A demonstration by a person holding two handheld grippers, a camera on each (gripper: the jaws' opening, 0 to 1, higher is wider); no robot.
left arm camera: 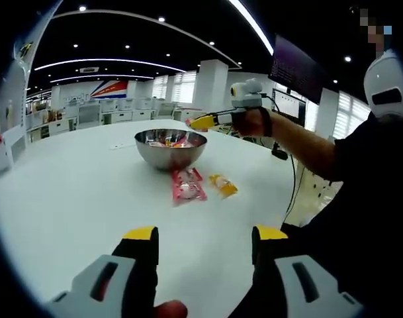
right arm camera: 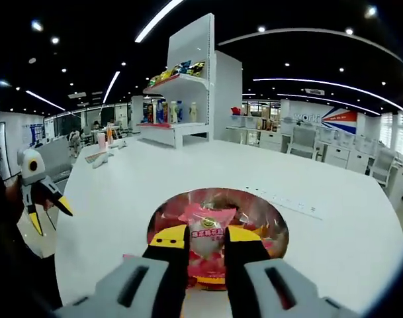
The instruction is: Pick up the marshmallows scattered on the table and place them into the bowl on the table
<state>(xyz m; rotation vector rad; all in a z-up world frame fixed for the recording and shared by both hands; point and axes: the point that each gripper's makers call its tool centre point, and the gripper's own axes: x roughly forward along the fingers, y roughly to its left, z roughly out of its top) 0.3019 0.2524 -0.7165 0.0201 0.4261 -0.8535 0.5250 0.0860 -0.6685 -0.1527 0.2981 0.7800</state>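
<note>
The right gripper is clamping a marshmallow packet over the steel bowl, already holding several. The left gripper is hanging apart, empty; a pink packet and a yellow packet are lying on the white table.

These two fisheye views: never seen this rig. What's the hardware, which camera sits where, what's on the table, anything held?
There is no robot arm. A person holds a two-jaw gripper in each hand, and a fisheye camera rides on each, looking along its jaws.

The left gripper view shows the left gripper open above the white table. Ahead stand a steel bowl, a pink packet and a yellow packet. The right gripper hangs over the bowl.

The right gripper view looks down into the bowl, already holding packets. Its jaws are shut on a marshmallow packet. The left gripper shows at the left edge.
</note>
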